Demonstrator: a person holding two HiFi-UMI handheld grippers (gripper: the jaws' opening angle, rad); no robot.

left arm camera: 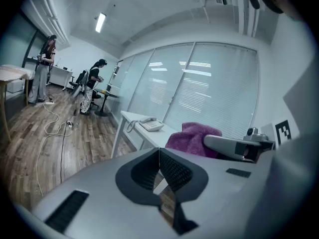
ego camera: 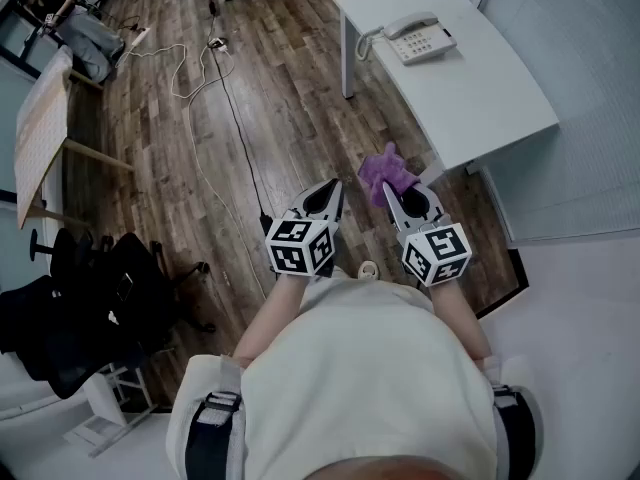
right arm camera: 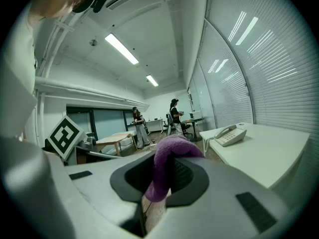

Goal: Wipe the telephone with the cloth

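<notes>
Telephone sits on white desk; right tool pinches purple cloth.

I see a white worktop standing on a dark wood floor, next to a glass wall with blinds. Cables trail across the boards. Black office chairs are bunched at lower left, with a wooden table beyond them. Far down the room I make out two people standing, under long ceiling lights.
</notes>
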